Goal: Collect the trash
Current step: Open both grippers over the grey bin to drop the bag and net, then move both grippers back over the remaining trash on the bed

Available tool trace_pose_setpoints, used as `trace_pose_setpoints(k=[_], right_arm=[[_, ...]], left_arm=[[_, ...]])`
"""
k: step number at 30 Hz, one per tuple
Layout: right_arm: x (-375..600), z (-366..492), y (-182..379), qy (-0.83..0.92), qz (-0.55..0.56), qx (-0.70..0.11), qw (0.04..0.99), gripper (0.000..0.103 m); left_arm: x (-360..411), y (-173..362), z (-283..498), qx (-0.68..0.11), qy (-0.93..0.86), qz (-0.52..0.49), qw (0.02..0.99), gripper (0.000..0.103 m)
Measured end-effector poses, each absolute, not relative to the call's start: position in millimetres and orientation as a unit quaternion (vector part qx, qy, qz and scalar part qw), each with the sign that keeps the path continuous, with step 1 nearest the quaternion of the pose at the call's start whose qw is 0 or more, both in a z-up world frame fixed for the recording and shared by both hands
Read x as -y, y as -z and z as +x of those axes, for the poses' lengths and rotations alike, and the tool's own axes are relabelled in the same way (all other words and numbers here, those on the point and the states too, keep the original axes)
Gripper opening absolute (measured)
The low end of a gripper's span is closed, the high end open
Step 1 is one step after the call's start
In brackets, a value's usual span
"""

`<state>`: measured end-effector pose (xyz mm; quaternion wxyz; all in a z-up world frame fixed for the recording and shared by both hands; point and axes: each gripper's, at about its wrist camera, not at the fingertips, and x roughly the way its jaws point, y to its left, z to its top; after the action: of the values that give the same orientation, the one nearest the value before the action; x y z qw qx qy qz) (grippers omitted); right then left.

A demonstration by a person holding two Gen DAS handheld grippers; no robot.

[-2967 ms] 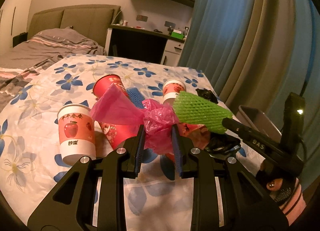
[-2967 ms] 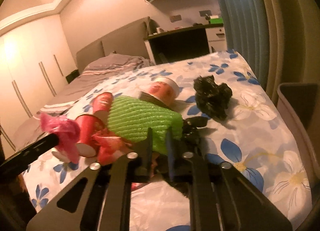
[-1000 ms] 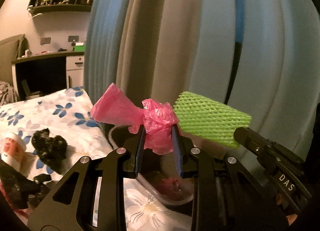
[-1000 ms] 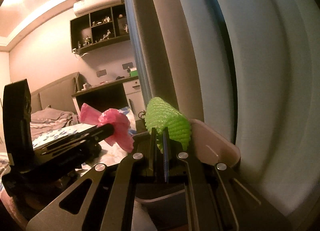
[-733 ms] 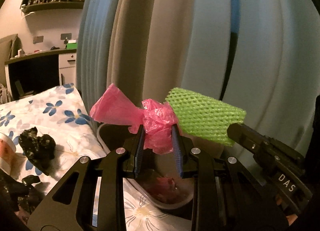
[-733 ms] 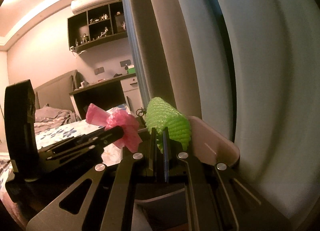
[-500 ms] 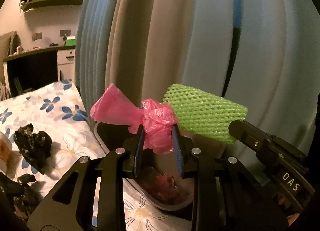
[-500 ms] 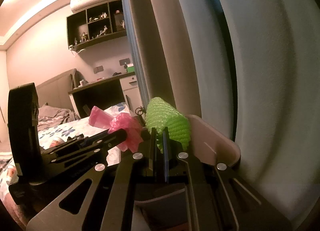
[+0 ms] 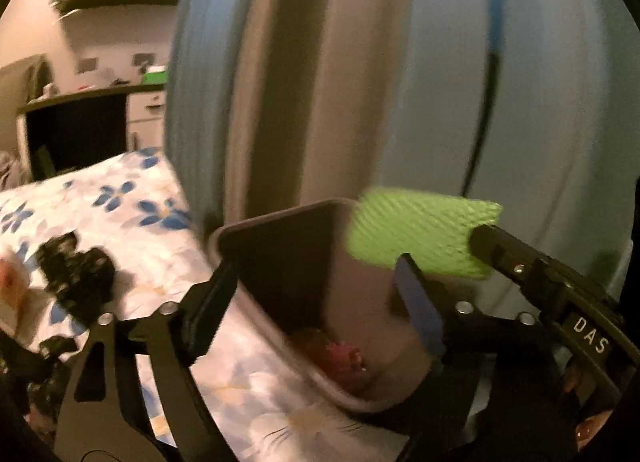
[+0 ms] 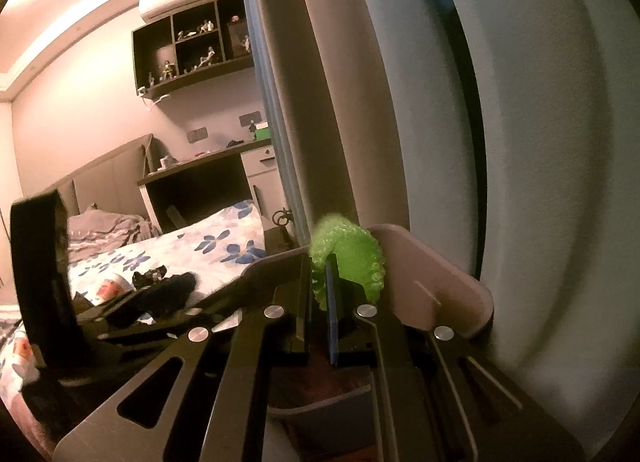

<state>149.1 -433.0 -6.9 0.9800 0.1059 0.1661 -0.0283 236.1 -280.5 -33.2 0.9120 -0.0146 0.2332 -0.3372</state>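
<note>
1. Trash from the left wrist view: one green foam net (image 9: 416,238) hangs over one grey bin (image 9: 280,217), pinched by the right gripper (image 9: 480,240). One pink scrap (image 9: 346,354) lies inside the bin. The left gripper (image 9: 320,302) is opening, nothing between its jaws. One black crumpled wad (image 9: 76,270) rests on the floral bedsheet (image 9: 132,197); curtains (image 9: 320,81) hang behind.

2. From the right wrist view, the right gripper (image 10: 320,298) clamps the single green foam net (image 10: 352,258) above the bin's rim (image 10: 432,262). One paper cup (image 10: 112,286) lies on the bedsheet (image 10: 216,238); one desk (image 10: 200,173) and one wall shelf (image 10: 192,49) stand beyond.
</note>
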Motion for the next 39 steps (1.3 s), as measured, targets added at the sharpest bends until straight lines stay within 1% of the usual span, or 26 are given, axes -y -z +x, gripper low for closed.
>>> trace_pose_setpoints(k=[1, 2, 3, 5, 6, 9, 10, 14, 16, 19, 20, 27, 32, 39], right_arm=[[433, 151, 8, 0.027, 0.106, -0.168, 0.980, 0.010], [434, 151, 9, 0.026, 0.107, -0.169, 0.979, 0.018], [434, 152, 9, 0.027, 0.106, -0.170, 0.979, 0.022], [434, 151, 9, 0.027, 0.107, -0.169, 0.979, 0.036], [434, 150, 8, 0.027, 0.108, -0.167, 0.980, 0.038], [430, 146, 5, 0.028, 0.107, -0.165, 0.980, 0.040], [429, 143, 3, 0.027, 0.105, -0.163, 0.981, 0.043], [418, 130, -4, 0.027, 0.096, -0.148, 0.984, 0.059], [409, 122, -7, 0.029, 0.087, -0.140, 0.986, 0.071], [396, 111, -8, 0.023, 0.082, -0.133, 0.987, 0.085], [392, 109, -8, 0.020, 0.080, -0.132, 0.988, 0.087], [349, 96, -7, -0.014, 0.054, -0.128, 0.990, 0.088], [320, 94, -5, -0.056, 0.061, -0.141, 0.987, 0.088], [266, 89, 2, -0.105, 0.042, -0.159, 0.981, 0.088]], left_arm=[[275, 33, 237, -0.236, 0.327, -0.019, 0.915, 0.086], [265, 32, 237, -0.237, 0.311, -0.026, 0.920, 0.088], [261, 32, 236, -0.236, 0.303, -0.029, 0.923, 0.090], [247, 29, 232, -0.228, 0.280, -0.033, 0.932, 0.094], [239, 26, 228, -0.225, 0.265, -0.034, 0.937, 0.095], [220, 20, 218, -0.218, 0.235, -0.037, 0.947, 0.096], [214, 19, 214, -0.216, 0.228, -0.039, 0.949, 0.096], [190, 12, 196, -0.211, 0.187, -0.040, 0.959, 0.096], [176, 11, 188, -0.211, 0.167, -0.043, 0.962, 0.096], [155, 10, 180, -0.213, 0.145, -0.049, 0.965, 0.096], [146, 10, 176, -0.213, 0.135, -0.050, 0.966, 0.096], [93, 7, 153, -0.201, 0.081, -0.057, 0.975, 0.096], [47, 6, 130, -0.187, 0.025, -0.062, 0.980, 0.096], [-8, 6, 105, -0.180, -0.029, -0.078, 0.980, 0.096]])
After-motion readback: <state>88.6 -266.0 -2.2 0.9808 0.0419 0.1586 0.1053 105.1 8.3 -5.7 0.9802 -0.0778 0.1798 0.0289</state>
